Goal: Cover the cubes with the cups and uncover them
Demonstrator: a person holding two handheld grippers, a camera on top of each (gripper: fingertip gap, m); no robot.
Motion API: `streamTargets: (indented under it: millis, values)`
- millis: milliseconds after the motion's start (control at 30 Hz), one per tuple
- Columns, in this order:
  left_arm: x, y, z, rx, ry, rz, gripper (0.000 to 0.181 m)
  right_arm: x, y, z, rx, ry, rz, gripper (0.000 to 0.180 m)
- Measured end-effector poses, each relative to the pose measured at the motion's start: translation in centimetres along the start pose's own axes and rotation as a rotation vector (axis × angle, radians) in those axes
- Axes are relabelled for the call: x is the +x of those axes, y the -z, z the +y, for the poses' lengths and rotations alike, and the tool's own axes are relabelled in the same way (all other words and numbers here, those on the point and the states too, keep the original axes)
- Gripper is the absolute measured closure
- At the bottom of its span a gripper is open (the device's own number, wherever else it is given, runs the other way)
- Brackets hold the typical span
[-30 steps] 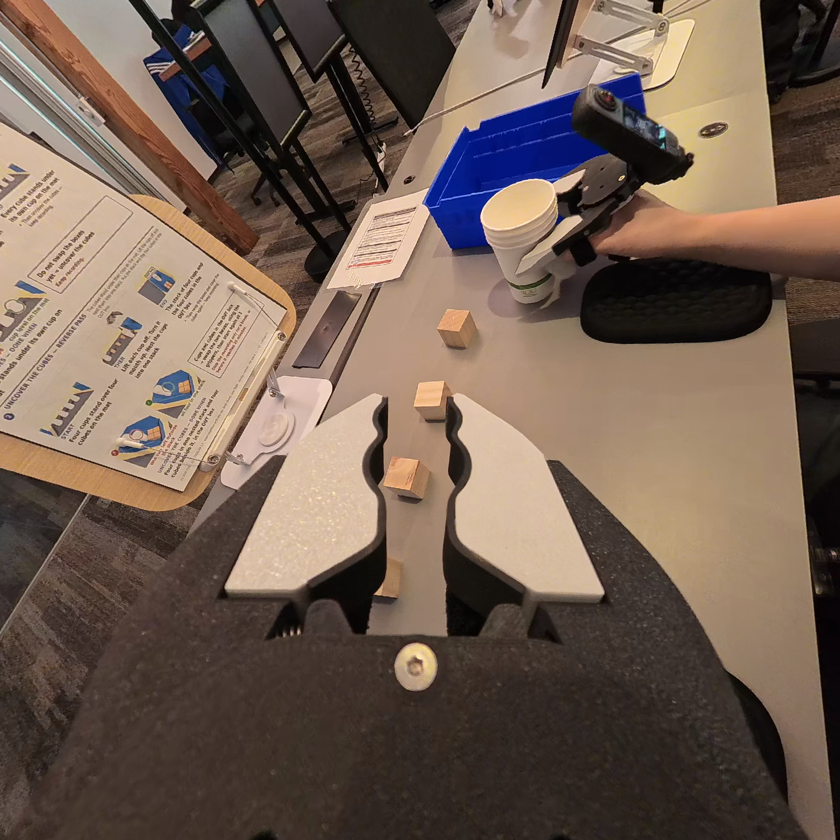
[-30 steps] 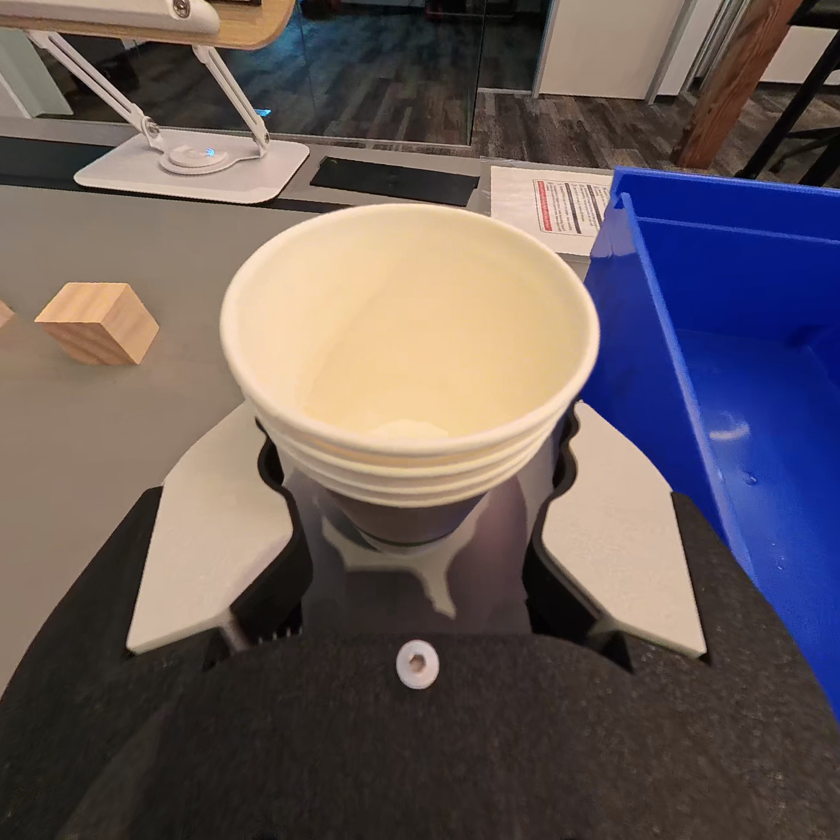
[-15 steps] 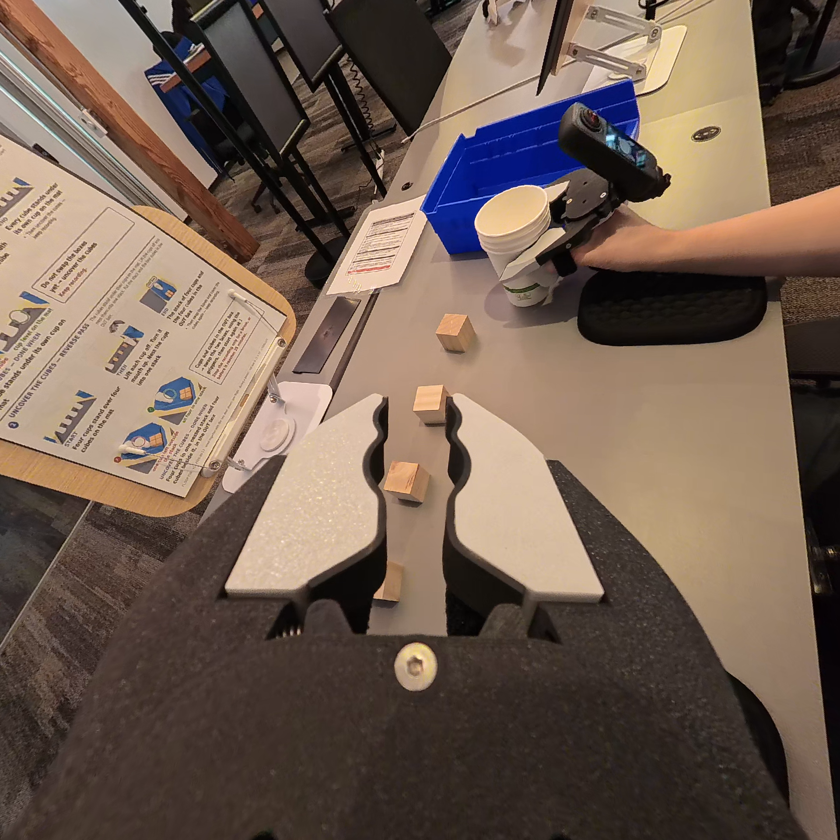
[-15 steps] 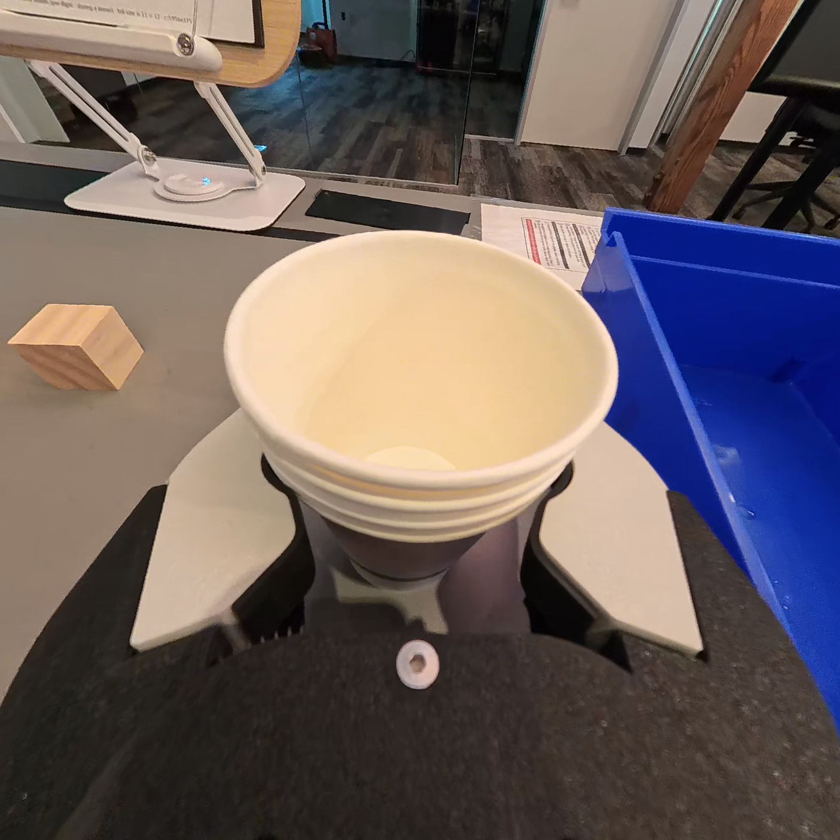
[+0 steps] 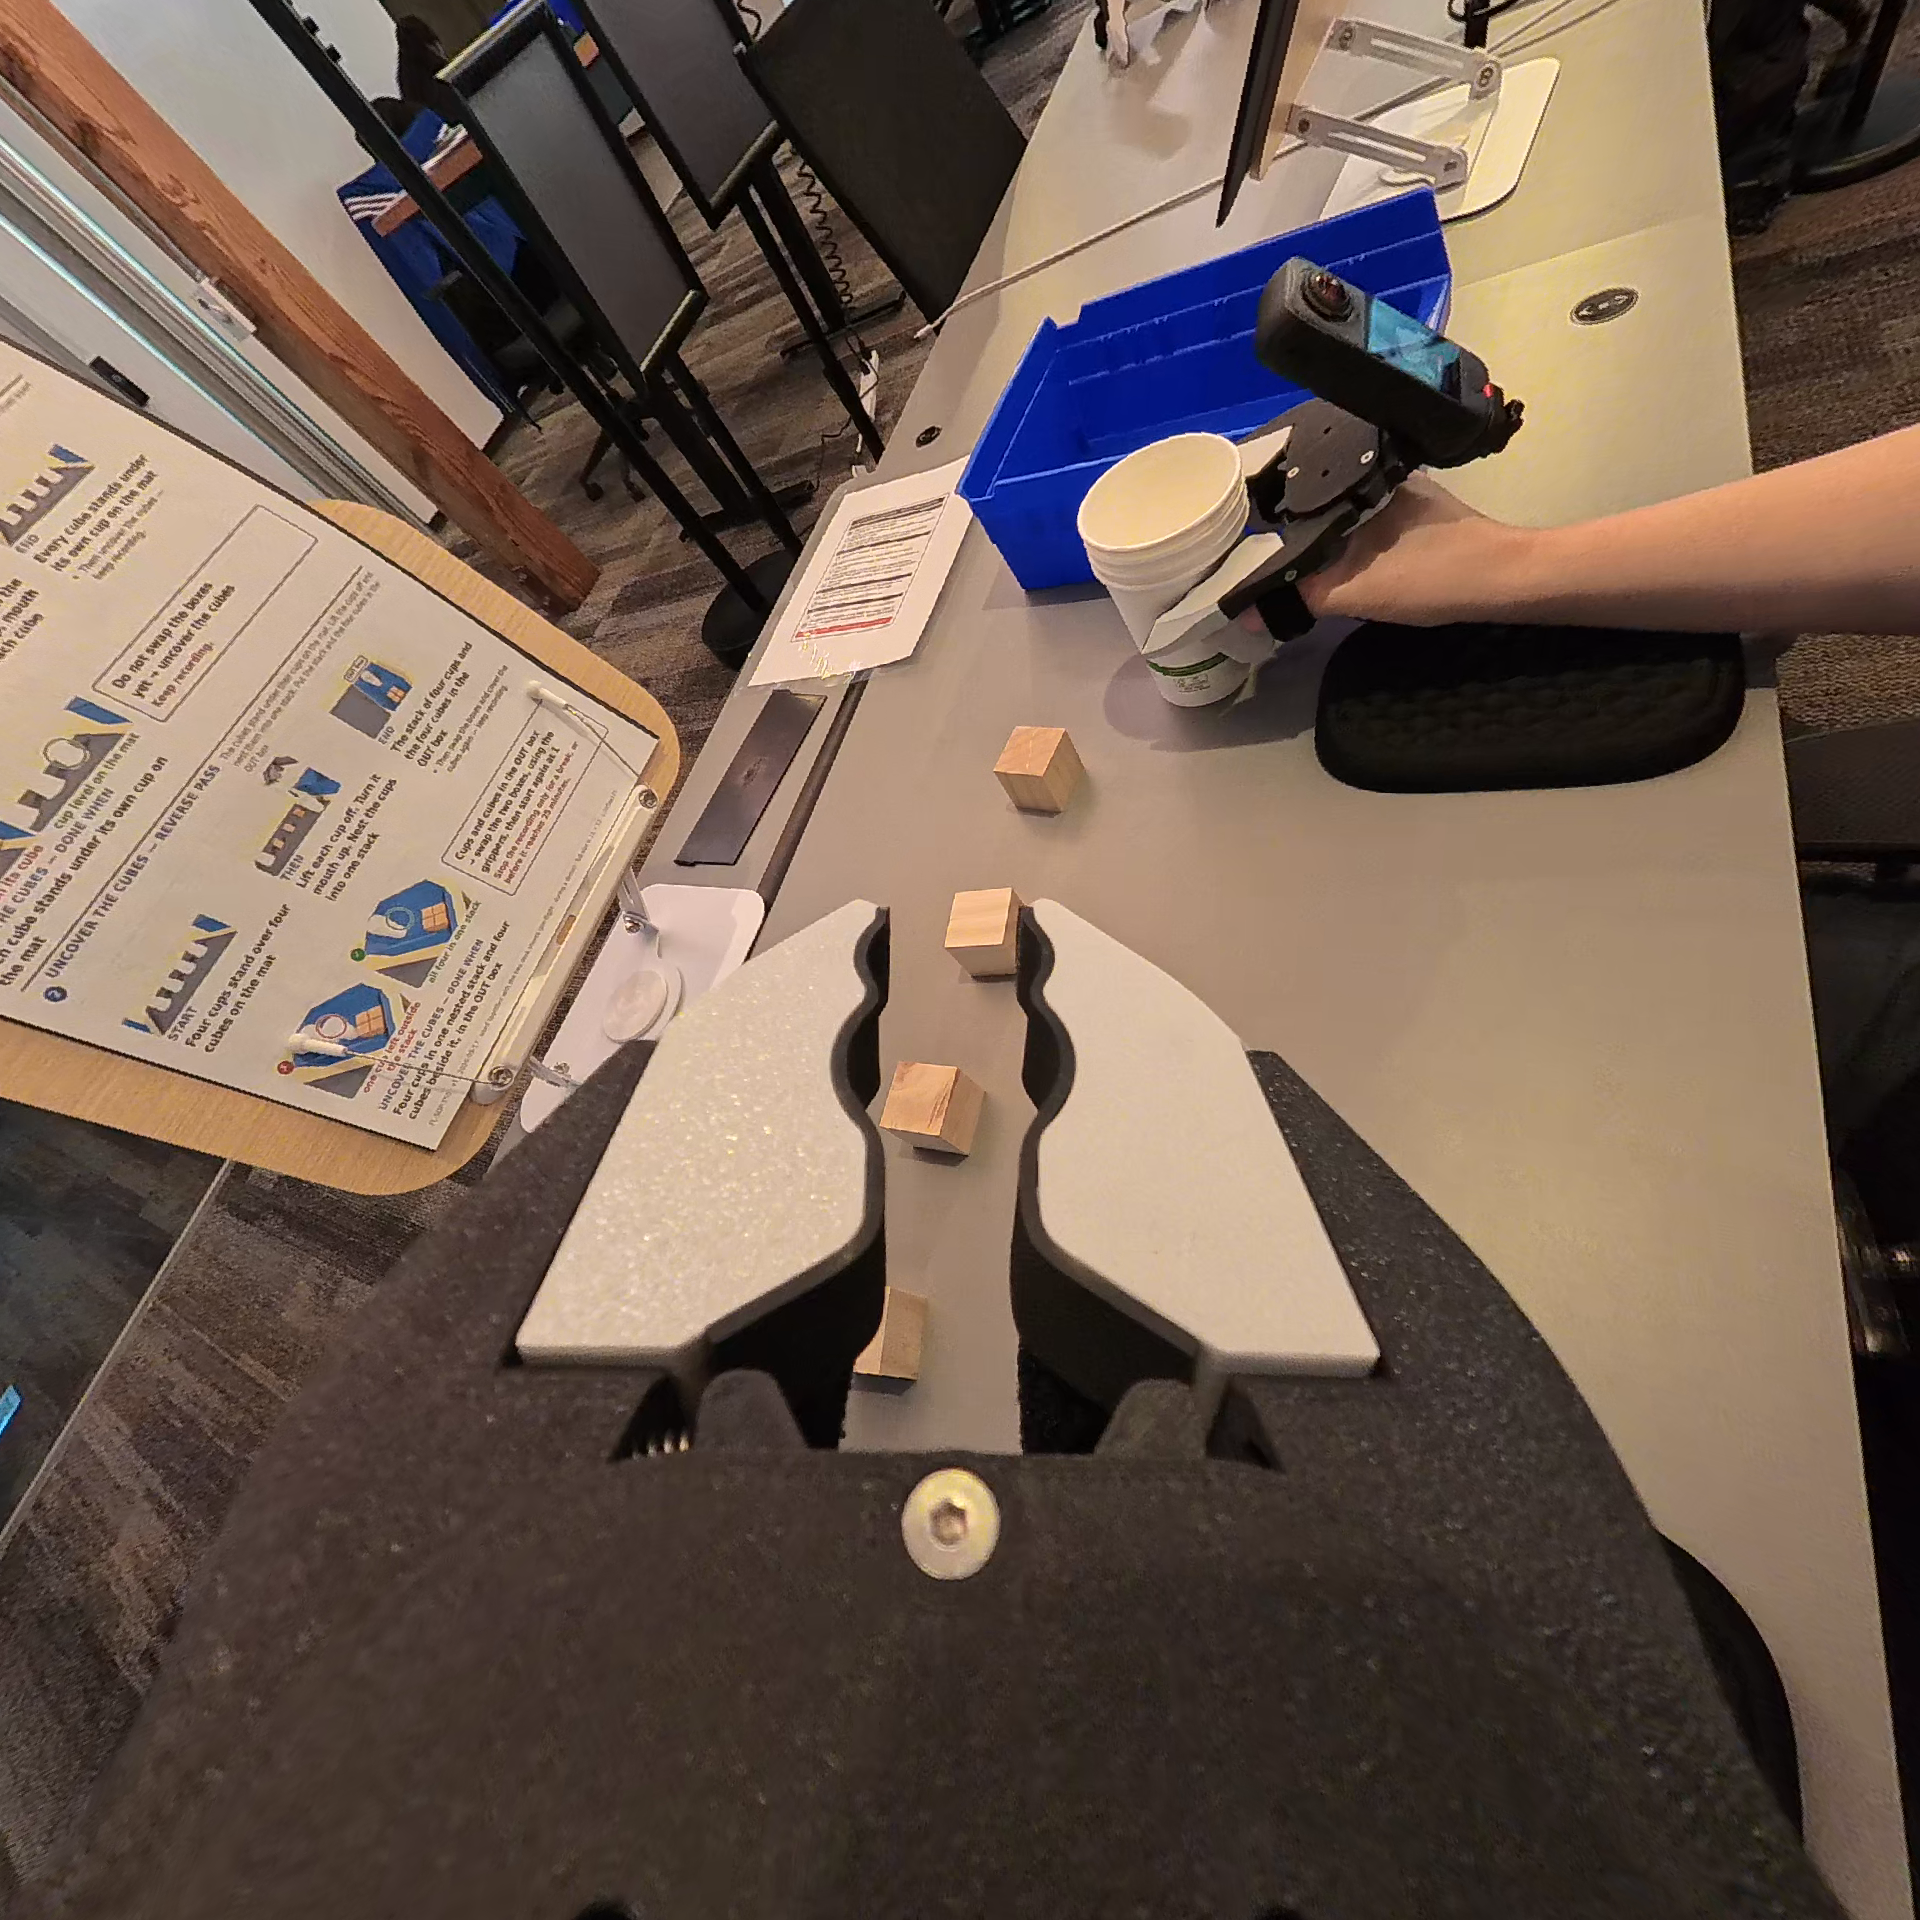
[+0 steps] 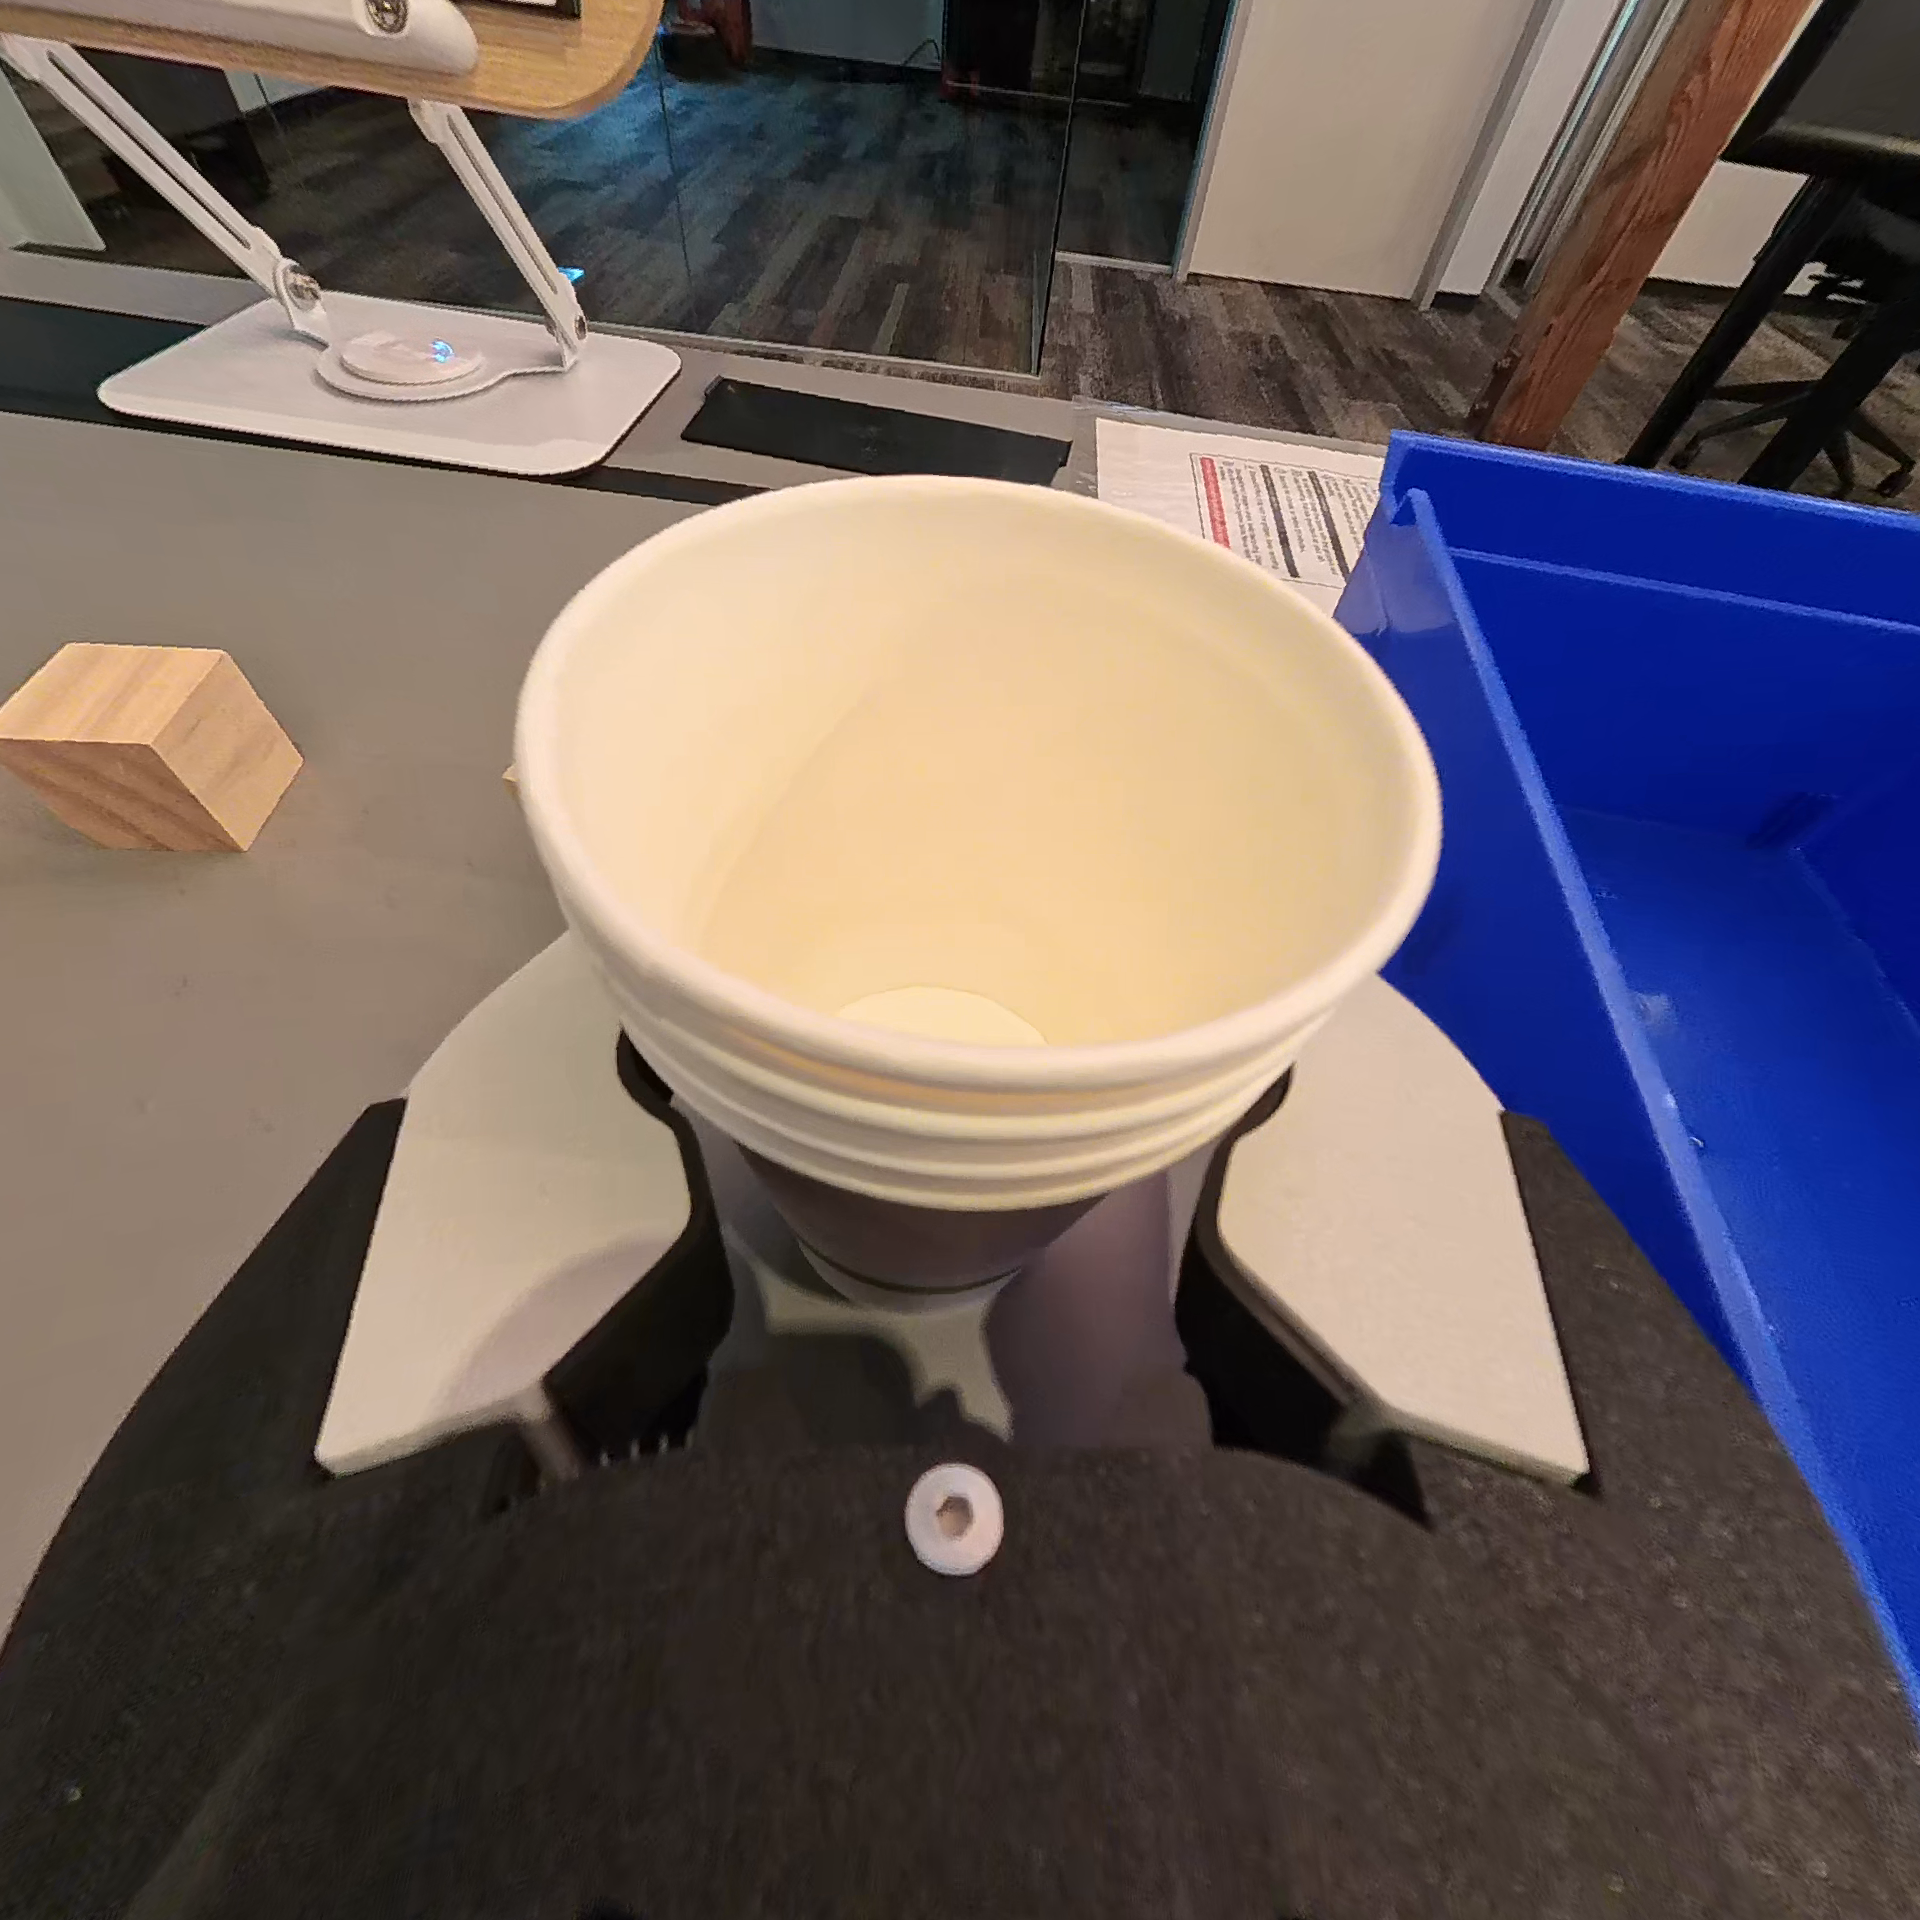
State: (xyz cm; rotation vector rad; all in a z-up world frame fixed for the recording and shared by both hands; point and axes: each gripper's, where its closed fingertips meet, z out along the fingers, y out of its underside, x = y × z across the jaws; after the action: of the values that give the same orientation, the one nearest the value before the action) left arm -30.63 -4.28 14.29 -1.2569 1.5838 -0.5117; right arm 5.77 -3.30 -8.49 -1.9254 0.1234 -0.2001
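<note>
Several wooden cubes lie in a row on the grey table: the far cube (image 5: pixel 1037 767), a second cube (image 5: pixel 982 930), a third cube (image 5: pixel 932 1107) and a near cube (image 5: pixel 894 1349) partly hidden by my fingers. My left gripper (image 5: pixel 954 914) is open and empty above this row. My right gripper (image 5: pixel 1226 530) is shut on a nested stack of white paper cups (image 5: pixel 1164 540), mouth up and tilted, beyond the far cube. In the right wrist view the stack (image 6: pixel 977 831) fills my right gripper (image 6: pixel 956 1060), with the far cube (image 6: pixel 145 748) at left.
A blue bin (image 5: pixel 1195 343) (image 6: pixel 1662 831) stands just behind the cups. A black pad (image 5: pixel 1527 707) lies under the person's forearm. An instruction board (image 5: pixel 260 831) on a white stand (image 6: pixel 395 374) overhangs the table's left edge. A printed sheet (image 5: pixel 873 582) lies beside the bin.
My right gripper has tipped the cup stack a little, so the far cube sits farther left in its view. My left gripper and the cubes have barely moved.
</note>
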Motion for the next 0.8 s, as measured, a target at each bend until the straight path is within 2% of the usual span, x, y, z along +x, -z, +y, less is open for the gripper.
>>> streamTargets:
  millis: [533,800]
  values:
    - [0.3,0.3,-0.5,-0.002,-0.017,-0.007,0.158,-0.9,0.9,-0.5,0.011,0.009,-0.089,0.075]
    - [0.4,0.3,-0.6,-0.007,-0.025,-0.009,0.159,-1.2,2.2,-3.1,0.06,0.003,-0.151,0.076]
